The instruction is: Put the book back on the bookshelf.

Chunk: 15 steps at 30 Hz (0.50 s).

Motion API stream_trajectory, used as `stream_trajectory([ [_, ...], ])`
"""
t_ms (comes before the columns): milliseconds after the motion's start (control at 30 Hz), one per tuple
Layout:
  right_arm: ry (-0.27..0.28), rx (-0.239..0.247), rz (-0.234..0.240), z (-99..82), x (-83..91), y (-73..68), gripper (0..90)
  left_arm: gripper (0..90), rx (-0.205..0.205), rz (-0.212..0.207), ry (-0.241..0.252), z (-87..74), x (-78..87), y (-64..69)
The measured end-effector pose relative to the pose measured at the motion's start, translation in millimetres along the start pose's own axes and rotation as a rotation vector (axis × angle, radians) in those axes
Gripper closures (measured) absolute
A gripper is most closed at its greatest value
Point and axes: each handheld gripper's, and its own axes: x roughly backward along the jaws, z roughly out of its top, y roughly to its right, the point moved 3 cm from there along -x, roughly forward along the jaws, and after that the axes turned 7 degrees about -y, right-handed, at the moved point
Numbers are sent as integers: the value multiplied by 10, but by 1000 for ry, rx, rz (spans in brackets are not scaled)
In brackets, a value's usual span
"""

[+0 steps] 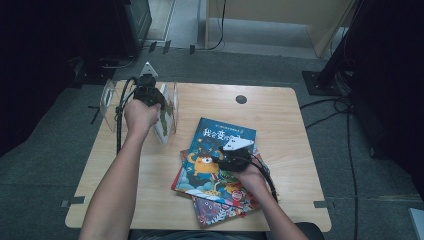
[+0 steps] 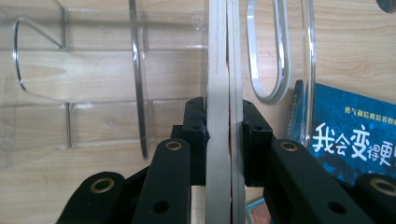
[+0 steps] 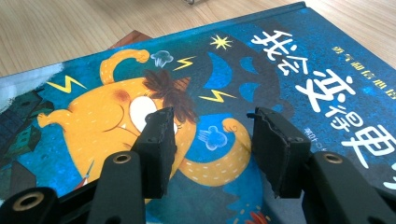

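While my left gripper [image 2: 224, 135] sits upper left in the high view, its jaws pinch a thin white book [image 2: 223, 93] edge-on, standing in the clear acrylic rack [image 1: 109, 95] at the desk's [image 1: 290, 120] upper-left part. Right gripper [image 3: 212, 140], lower centre-right in the high view: jaws spread, nothing btwn them, just over the blue monster book [image 3: 280, 60]. That one lies flat on top of a stack, mid-desk, near the rack.
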Motion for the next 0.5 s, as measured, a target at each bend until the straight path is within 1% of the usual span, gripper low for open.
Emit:
stream_trajectory([
  [33,1,0,0,-1,1,0,496,771,3,-8,4,34,-7,-1],
  [267,7,-3,0,-10,3,-1,501,770,4,-6,5,102,-51,-20],
  [433,8,-5,1,-12,4,-2,501,769,1,-9,16,134,-96,-23],
  [500,7,-5,1,-12,4,-2,501,768,-1,-4,9,144,-125,-19],
])
